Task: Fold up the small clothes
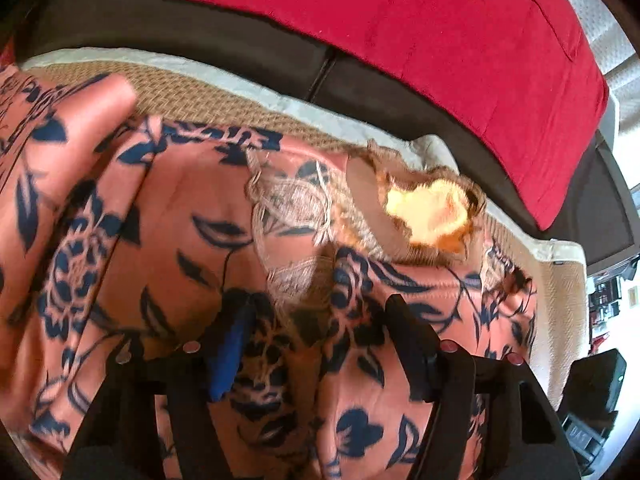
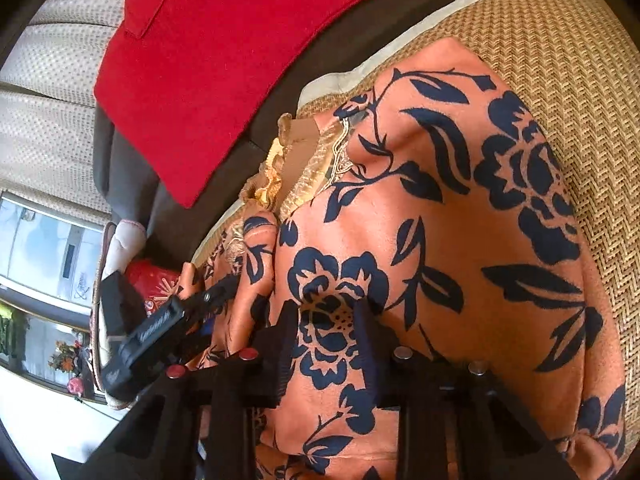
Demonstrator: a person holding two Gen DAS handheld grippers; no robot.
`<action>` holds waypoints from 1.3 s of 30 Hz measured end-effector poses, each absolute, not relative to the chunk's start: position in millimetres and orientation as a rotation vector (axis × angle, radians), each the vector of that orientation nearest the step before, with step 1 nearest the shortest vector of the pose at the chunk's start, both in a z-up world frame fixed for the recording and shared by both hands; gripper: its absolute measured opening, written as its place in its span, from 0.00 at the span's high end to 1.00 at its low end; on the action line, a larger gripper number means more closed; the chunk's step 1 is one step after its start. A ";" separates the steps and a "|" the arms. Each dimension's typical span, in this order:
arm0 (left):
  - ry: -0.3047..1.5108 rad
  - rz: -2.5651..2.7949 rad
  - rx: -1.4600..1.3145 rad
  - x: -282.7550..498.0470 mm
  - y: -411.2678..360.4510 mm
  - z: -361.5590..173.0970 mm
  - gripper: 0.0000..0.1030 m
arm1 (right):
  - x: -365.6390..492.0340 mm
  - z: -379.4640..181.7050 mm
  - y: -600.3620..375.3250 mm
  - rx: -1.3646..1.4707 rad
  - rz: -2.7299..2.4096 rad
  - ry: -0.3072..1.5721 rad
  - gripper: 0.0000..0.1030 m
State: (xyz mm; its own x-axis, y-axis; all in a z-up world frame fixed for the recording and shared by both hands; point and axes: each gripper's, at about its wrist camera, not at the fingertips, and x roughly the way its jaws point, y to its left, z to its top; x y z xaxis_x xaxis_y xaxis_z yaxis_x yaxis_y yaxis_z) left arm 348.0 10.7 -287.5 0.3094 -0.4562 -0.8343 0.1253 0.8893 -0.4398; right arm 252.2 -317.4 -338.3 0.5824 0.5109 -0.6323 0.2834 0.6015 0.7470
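Observation:
A small salmon garment (image 1: 168, 208) with a navy flower print lies spread on a woven tan mat (image 1: 192, 92). Its lace neckline (image 1: 292, 208) and yellow ruffle (image 1: 432, 212) point toward the sofa back. My left gripper (image 1: 320, 336) hovers low over the cloth near the neckline, fingers wide apart, the print showing flat between them. My right gripper (image 2: 326, 316) is down on the same garment (image 2: 440, 208), jaws narrow, a navy flower lying between them; I see no pinched fold. The left gripper (image 2: 216, 292) also shows at the garment's left edge in the right wrist view.
A red cloth (image 1: 420, 32) drapes over the dark brown sofa back (image 1: 200, 28) behind the mat. The mat (image 2: 560, 80) has a pale border (image 1: 240, 80). Beyond the sofa end are a red bag (image 2: 148, 280), a pale quilted cover (image 2: 52, 92) and a bright window (image 2: 44, 240).

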 end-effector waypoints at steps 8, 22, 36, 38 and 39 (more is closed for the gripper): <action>1.233 -0.453 -0.288 354.9 -8.2 -287.9 0.89 | 233.1 -339.9 -315.4 0.982 0.166 0.973 0.69; 0.823 -0.268 -0.126 303.7 65.8 -179.4 0.93 | 237.5 -340.4 -311.7 0.975 0.135 0.969 0.69; 0.849 -0.180 -0.230 287.4 184.0 -176.0 0.80 | 249.1 -309.6 -266.4 0.738 0.014 0.925 0.66; 0.858 -0.135 -0.290 290.4 204.1 -181.5 0.76 | 253.5 -300.2 -247.8 0.680 0.048 0.893 0.66; 0.864 -0.100 -0.304 292.3 212.4 -185.8 0.70 | 255.0 -297.4 -239.8 0.670 0.076 0.884 0.66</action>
State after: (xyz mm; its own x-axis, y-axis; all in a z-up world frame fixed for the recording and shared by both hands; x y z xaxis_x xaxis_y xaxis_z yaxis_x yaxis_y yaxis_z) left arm 292.3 212.4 -185.8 0.6477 -0.2090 -0.7327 -0.0356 0.9523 -0.3031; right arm 255.0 -239.8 -297.4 0.6456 0.3281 -0.6896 0.2054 0.7951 0.5706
